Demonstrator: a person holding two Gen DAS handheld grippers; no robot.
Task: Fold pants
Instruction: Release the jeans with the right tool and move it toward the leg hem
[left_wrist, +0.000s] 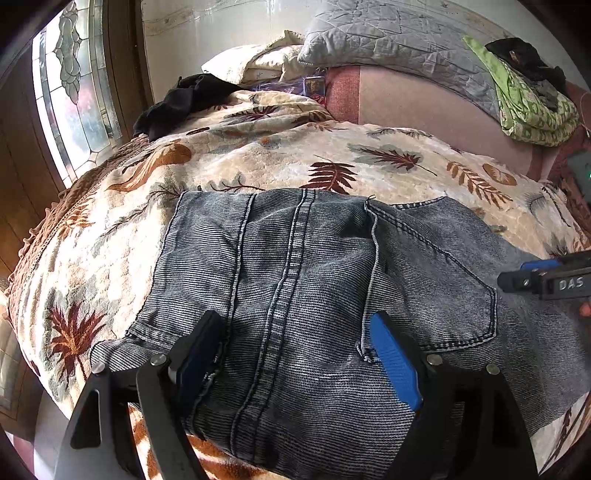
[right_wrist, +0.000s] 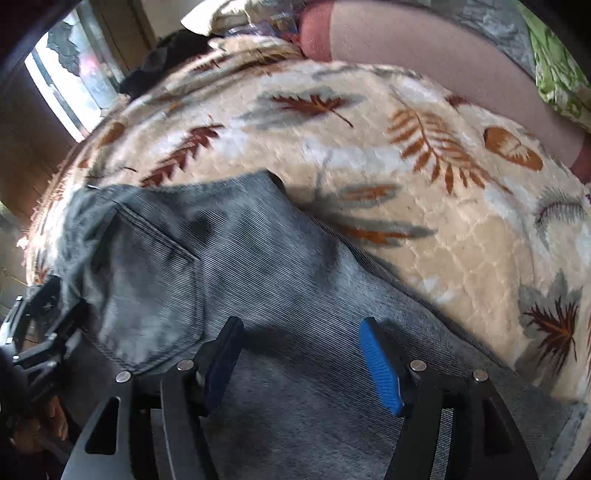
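Observation:
Grey washed denim pants (left_wrist: 303, 280) lie on a leaf-patterned blanket, seat side up, with a back pocket (left_wrist: 436, 280) showing. My left gripper (left_wrist: 295, 325) hovers over the waist end with its jaws wide apart and only flat denim beneath them. In the right wrist view the pants (right_wrist: 258, 280) fill the lower half, and my right gripper (right_wrist: 299, 332) stands open above the fabric with nothing pinched between its blue pads (right_wrist: 380, 369). The right gripper's body also pokes in at the left wrist view's right edge. The left gripper's frame shows at the right wrist view's lower left.
The cream blanket (left_wrist: 280, 162) with brown and grey leaves covers the bed. A black garment (left_wrist: 177, 103) lies at the far left, pillows (left_wrist: 391, 33) at the head, and a green patterned cloth (left_wrist: 532, 107) at the far right. A window (left_wrist: 70, 92) is on the left.

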